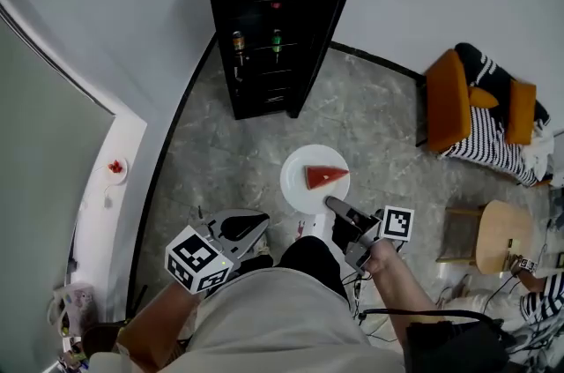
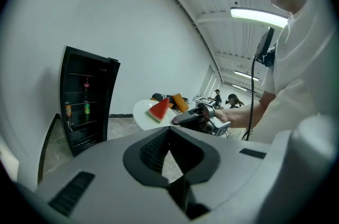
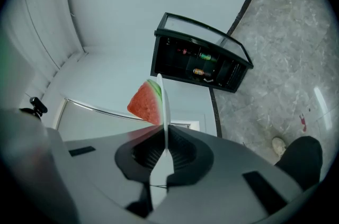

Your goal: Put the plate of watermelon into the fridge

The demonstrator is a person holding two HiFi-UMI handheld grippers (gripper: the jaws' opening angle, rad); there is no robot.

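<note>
A white plate (image 1: 295, 186) carries one red watermelon wedge (image 1: 324, 176) above the grey stone floor. My right gripper (image 1: 333, 205) is shut on the plate's near rim and holds it level. In the right gripper view the plate (image 3: 165, 112) runs edge-on out of the jaws, with the wedge (image 3: 145, 102) on it. The black fridge (image 1: 264, 18) stands ahead against the wall, its door (image 1: 333, 23) swung open and bottles on its shelves. My left gripper (image 1: 256, 226) hangs to the plate's left, shut and empty. In the left gripper view I see the plate (image 2: 142, 112), the wedge (image 2: 159, 110) and the fridge (image 2: 85, 98).
An orange chair (image 1: 454, 102) with striped cloth stands at the right wall. A round wooden stool (image 1: 502, 234) is nearer on the right. A white ledge (image 1: 110, 186) with a small red thing runs along the left. Grey floor lies between me and the fridge.
</note>
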